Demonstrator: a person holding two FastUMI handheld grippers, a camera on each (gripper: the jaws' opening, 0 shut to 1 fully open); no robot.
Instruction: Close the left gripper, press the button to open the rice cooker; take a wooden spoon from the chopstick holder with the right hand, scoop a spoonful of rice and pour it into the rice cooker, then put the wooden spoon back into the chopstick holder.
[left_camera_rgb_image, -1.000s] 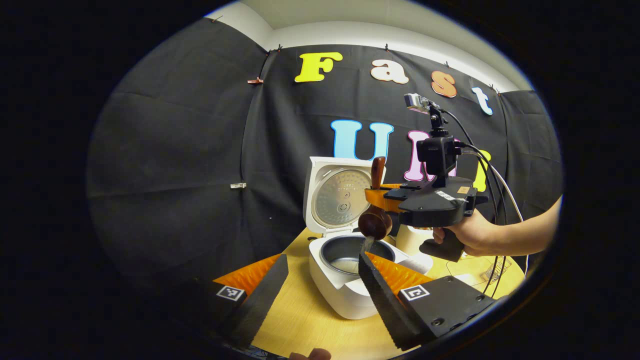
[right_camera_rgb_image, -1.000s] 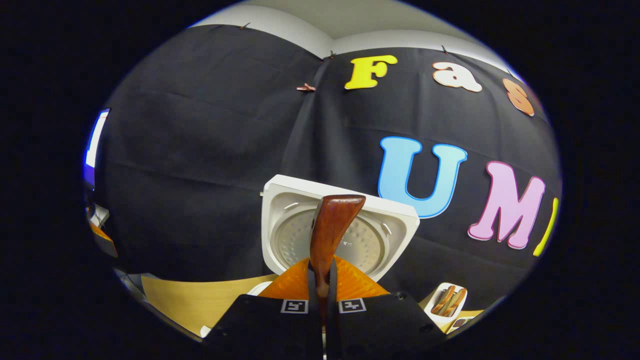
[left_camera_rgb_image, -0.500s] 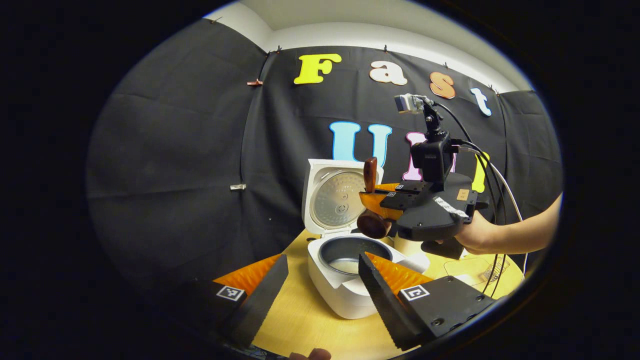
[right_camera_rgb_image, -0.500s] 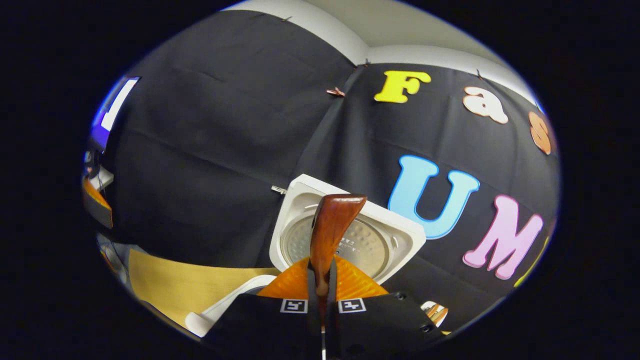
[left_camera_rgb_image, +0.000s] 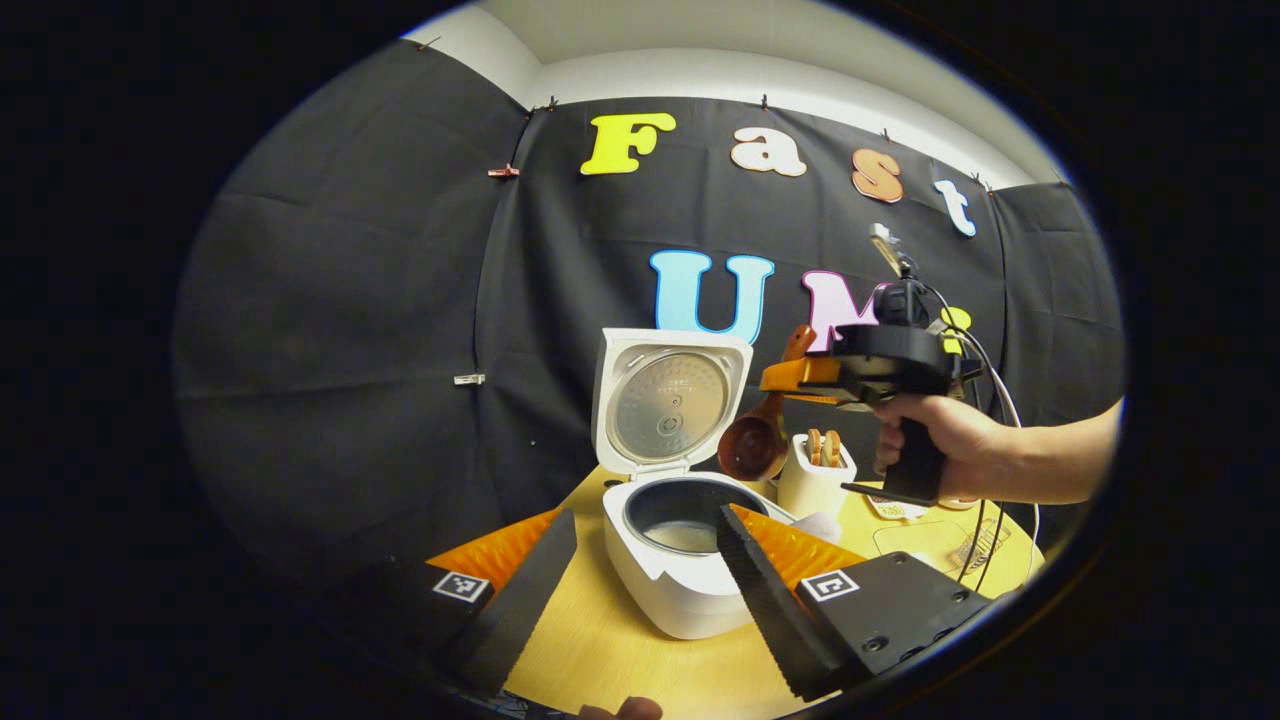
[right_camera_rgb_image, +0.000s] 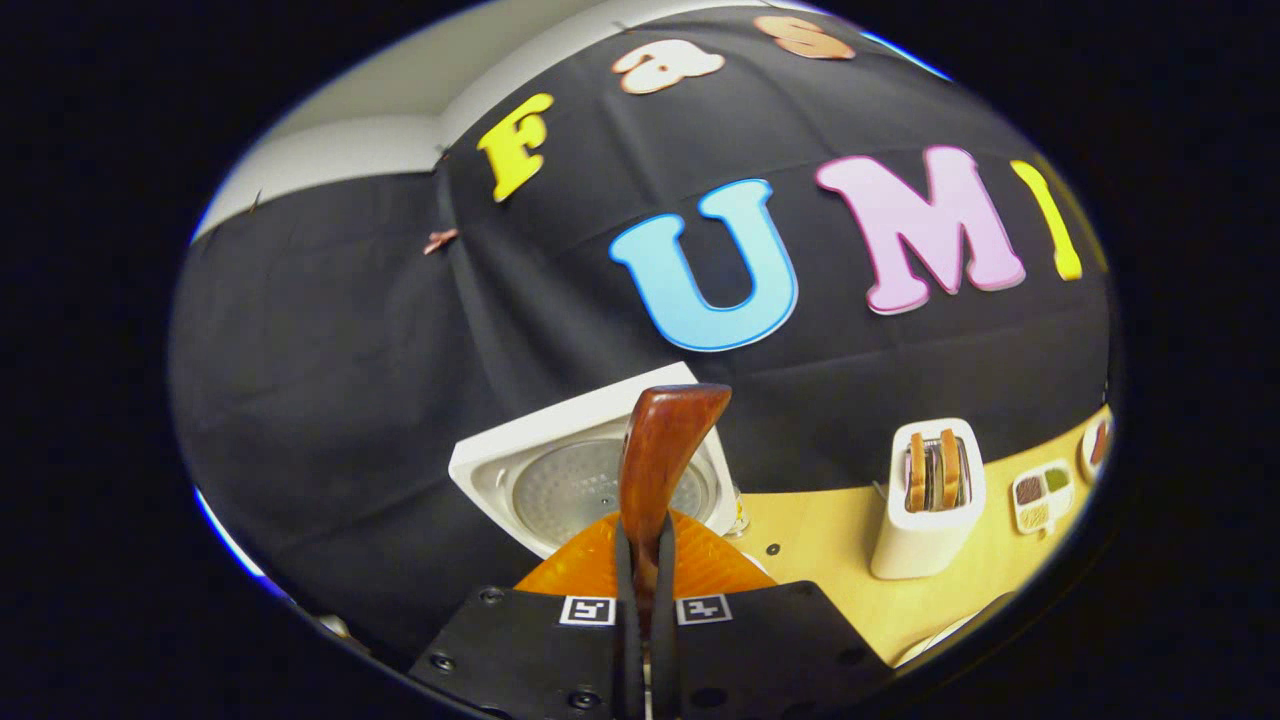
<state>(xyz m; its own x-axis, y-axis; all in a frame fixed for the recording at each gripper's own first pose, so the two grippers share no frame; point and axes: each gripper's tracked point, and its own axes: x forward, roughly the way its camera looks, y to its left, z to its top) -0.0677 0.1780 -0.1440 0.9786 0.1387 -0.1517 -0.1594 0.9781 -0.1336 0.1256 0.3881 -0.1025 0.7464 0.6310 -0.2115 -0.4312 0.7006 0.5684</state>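
Presently the right gripper (right_camera_rgb_image: 640, 560) fingers clench the wooden spoon (left_camera_rgb_image: 762, 430) mid-handle, a light, stiff, smooth tool likely to pivot; left gripper (left_camera_rgb_image: 640, 560) fingers stand released

Staged recording booth dressed as a kitchen corner.

Black cloth wall (left_camera_rgb_image: 350, 300) pinned up with clips under a white ceiling strip; one pale wooden table (left_camera_rgb_image: 610, 640) carrying a white rice cooker (left_camera_rgb_image: 670, 560) with lid raised and a white chopstick holder (right_camera_rgb_image: 925, 510). Cabled handheld rig in a person's hand (left_camera_rgb_image: 935, 440).
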